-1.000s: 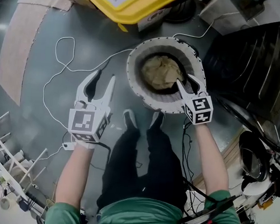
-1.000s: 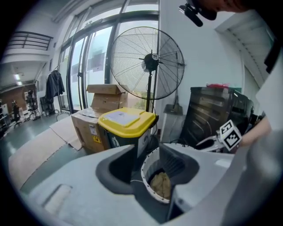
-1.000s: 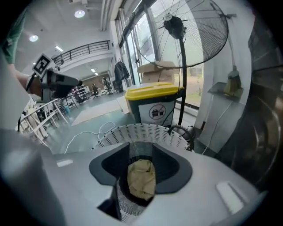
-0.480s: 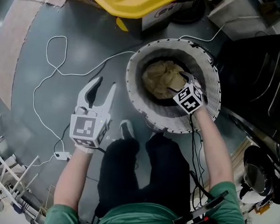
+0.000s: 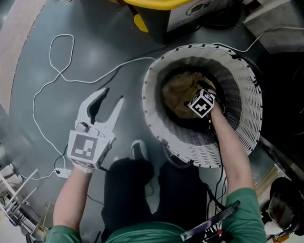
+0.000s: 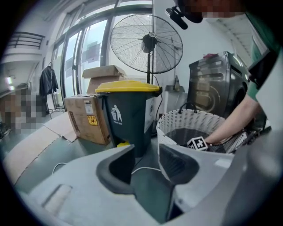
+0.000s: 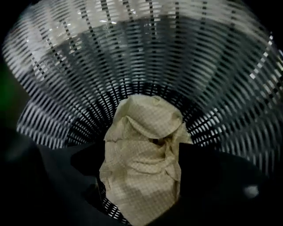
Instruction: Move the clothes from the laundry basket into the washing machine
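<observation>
Nearest to us, the left gripper (image 5: 112, 95) hangs over the grey floor (image 5: 38, 44), beside the basket and apart from it. Its jaws are apart and hold nothing. Through the gap we see only the floor and a white cable (image 5: 57, 71).

The right gripper (image 5: 196, 97) points steeply down into the white basket (image 5: 243, 106), and the forearm (image 5: 227, 143) crosses the near rim. Its jaws have just been opening and now stand wide apart. A crumpled beige cloth (image 7: 141, 145) lies between them at the bottom of the basket. We see no pad pressing on the cloth, so this gripper is open around it and does not grip it.

Farther away, in the left gripper view, a dark bin (image 6: 128, 117) with a yellow lid (image 6: 128, 87) stands to the left of the basket. A cardboard box (image 6: 86, 121) stands just beside the bin on its left. A large fan (image 6: 147, 43) rises behind the bin. The dark washer (image 6: 214, 95) stands behind the basket.
</observation>
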A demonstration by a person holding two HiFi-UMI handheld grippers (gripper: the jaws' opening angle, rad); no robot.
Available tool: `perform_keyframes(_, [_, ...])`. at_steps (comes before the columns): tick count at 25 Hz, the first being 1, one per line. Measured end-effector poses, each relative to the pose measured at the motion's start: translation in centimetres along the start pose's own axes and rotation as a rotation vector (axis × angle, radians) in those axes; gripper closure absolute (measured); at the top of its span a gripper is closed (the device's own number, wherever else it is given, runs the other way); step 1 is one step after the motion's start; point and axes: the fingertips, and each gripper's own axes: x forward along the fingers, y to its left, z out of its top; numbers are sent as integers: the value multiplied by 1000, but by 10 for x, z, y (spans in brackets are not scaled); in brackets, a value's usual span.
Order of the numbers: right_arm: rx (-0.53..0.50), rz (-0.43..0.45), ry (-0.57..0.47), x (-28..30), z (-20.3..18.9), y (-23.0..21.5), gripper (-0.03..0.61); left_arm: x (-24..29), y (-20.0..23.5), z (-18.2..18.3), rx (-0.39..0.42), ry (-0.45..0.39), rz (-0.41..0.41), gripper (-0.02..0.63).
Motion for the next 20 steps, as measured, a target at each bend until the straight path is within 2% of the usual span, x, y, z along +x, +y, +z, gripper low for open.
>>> perform_keyframes(3, [-56,-13,77,39,-17,-6,41,8,10,-14,-3,-2,7,445])
perform_keyframes(6, [-130,-28,138,70,-28,-11,40,15,18,-27,12,1,19,448])
perform_keyframes(10, [-158,-86,155,89,-32,-18,61,19,27,-39,11,6,45,463])
perform_keyframes(11, [-169,-107,170,90,-34,-19,105,17,30,-40,8,8,58,469])
perform_keyframes(13, [-171,-127,211,86,-37,-19,235,11,35,-37,-2,9,80,478])
perform_keyframes(15, [-112,-108,235,74,-34,-18,413,2,38,-31,-7,13,96,486])
perform_keyframes(17, [-24,-75,220,54,-27,-14,462,-9,40,-24,-9,27,112,495])
perform_keyframes(20, [51,-73,148,7,-15,-4,469,-27,41,-9,-66,48,144,500])
